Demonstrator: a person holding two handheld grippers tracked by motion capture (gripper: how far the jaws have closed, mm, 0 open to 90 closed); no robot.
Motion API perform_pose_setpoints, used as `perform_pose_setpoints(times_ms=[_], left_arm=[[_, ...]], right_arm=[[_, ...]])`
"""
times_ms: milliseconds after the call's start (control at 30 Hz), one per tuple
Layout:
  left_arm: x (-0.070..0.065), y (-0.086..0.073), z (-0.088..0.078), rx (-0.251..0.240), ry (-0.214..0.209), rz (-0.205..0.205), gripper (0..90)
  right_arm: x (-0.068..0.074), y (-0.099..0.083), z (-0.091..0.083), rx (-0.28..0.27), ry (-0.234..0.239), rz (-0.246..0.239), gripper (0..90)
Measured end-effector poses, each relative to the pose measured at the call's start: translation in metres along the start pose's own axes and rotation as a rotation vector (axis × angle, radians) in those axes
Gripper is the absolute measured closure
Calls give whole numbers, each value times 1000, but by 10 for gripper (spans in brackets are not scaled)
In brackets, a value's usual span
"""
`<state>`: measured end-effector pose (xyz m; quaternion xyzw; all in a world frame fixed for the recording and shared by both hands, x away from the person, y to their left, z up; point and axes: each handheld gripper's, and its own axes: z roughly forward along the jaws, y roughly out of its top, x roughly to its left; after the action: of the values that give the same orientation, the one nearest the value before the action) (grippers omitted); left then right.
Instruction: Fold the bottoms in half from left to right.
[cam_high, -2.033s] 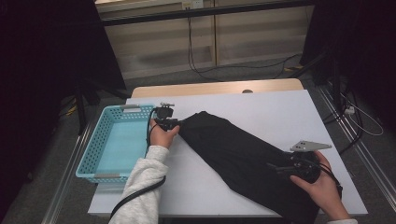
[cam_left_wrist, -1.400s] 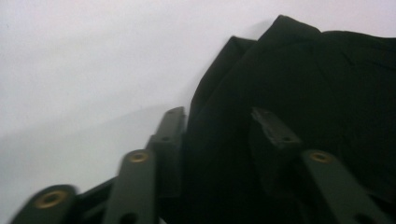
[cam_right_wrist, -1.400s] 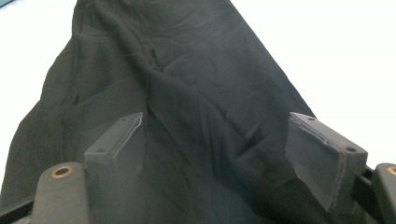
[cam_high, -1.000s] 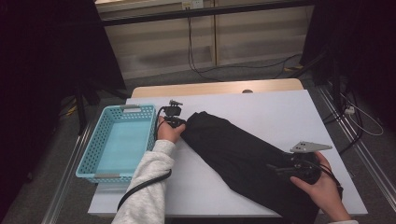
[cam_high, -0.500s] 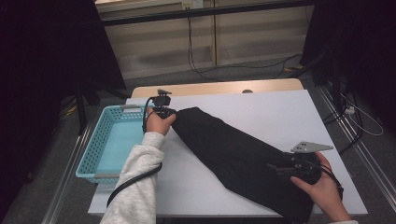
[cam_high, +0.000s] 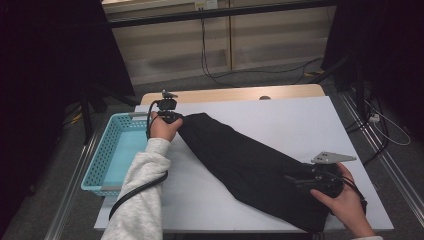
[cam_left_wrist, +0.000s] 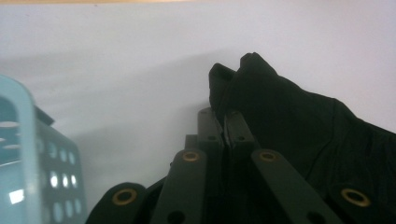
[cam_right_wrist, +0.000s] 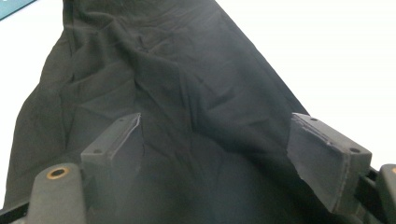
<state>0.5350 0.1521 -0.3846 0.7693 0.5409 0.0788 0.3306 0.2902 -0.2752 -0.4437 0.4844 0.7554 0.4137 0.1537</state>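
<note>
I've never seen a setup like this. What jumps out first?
A long black cloth garment stretches diagonally across the white table. The left gripper pinches its far end beside a light blue plastic basket, jaws shut on the fabric. The right gripper rests over the near end, jaws wide apart.

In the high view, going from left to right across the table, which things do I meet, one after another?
Blue basket → left gripper, shut on one end of the black cloth → black cloth → right gripper, jaws open over the cloth's other end.
</note>
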Motion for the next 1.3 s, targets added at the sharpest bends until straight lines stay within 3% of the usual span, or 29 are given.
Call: perform_pose_setpoints(times_ms=[333,500,700,967,1067,1300], left_arm=[[11,9,-17,-25,27,-7,873],[9,9,-21,-34,13,-11,873],[-8,6,-19,-26,-26,20,873],[-35,-7,-16,-36,-110,80,872],[-51,-18,-12,-36,-141,122,873],[-72,-41,-4,-52,-199,172,872]], right_arm=[[-1,1,-2,-10,-5,-5,187],[0,1,-1,-6,-5,-12,184],[0,1,-1,0,-3,-11,182],[1,1,-1,-3,-3,-16,182],[2,0,0,1,-1,-12,180],[4,0,1,10,3,-17,179]])
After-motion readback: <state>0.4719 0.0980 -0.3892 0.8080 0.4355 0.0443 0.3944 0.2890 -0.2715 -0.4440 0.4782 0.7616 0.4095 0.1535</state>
